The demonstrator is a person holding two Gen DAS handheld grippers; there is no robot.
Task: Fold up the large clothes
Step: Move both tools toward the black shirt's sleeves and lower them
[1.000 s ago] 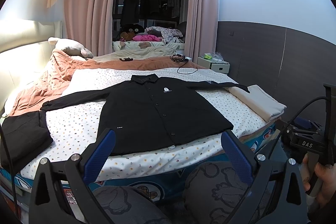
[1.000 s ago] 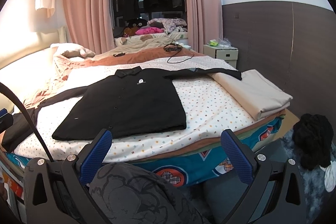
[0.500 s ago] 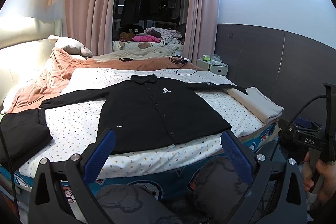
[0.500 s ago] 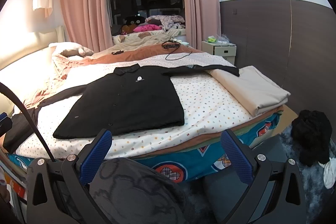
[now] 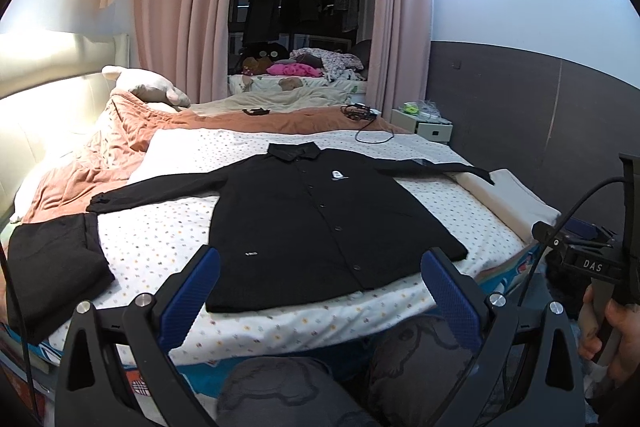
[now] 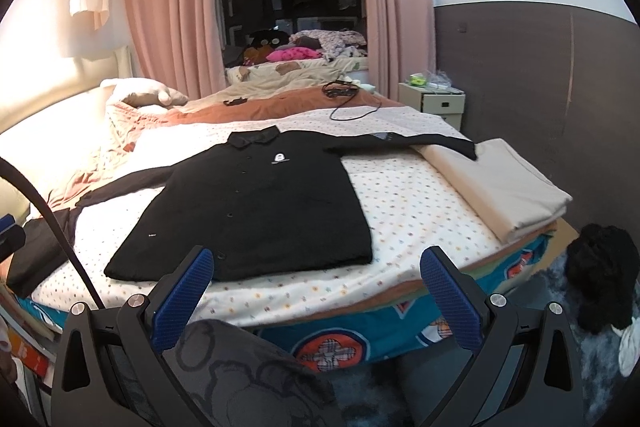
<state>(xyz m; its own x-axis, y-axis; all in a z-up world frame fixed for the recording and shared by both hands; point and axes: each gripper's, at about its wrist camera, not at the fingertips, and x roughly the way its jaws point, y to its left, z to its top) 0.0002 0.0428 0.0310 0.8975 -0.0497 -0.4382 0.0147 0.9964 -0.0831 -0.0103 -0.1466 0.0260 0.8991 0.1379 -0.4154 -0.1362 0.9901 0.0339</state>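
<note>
From your left wrist camera, your left gripper [image 5: 320,291] sits low in the frame with its blue-padded jaws spread wide and nothing between them. Beyond it, a black button-up shirt [image 5: 320,223] lies flat and face up on the bed [image 5: 160,239], collar toward the far side, hem toward you, both long sleeves stretched out sideways. A small white logo marks its chest. The bed wears a white sheet dotted with small coloured spots. At the left edge of the bed, a folded black garment [image 5: 48,267] lies touching the cuff of the shirt's left-hand sleeve. The other sleeve's cuff rests on a folded beige blanket [image 5: 516,203] at the right edge. Your knees, in dark patterned trousers [image 5: 280,391], show below the jaws. At the far right your right hand [image 5: 612,335] grips the handle of the other gripper.

From your right wrist camera, your right gripper [image 6: 318,293] also shows its blue jaws spread apart, holding nothing, near the shirt's hem but not touching it. The black button-up shirt [image 6: 260,207] lies left of centre on the bed, with the beige blanket [image 6: 500,183] to its right. A black cable [image 6: 348,99] rests on a rust-coloured quilt [image 6: 256,111] beyond the collar. On the floor at right lies a dark bundle [image 6: 600,279].
</note>
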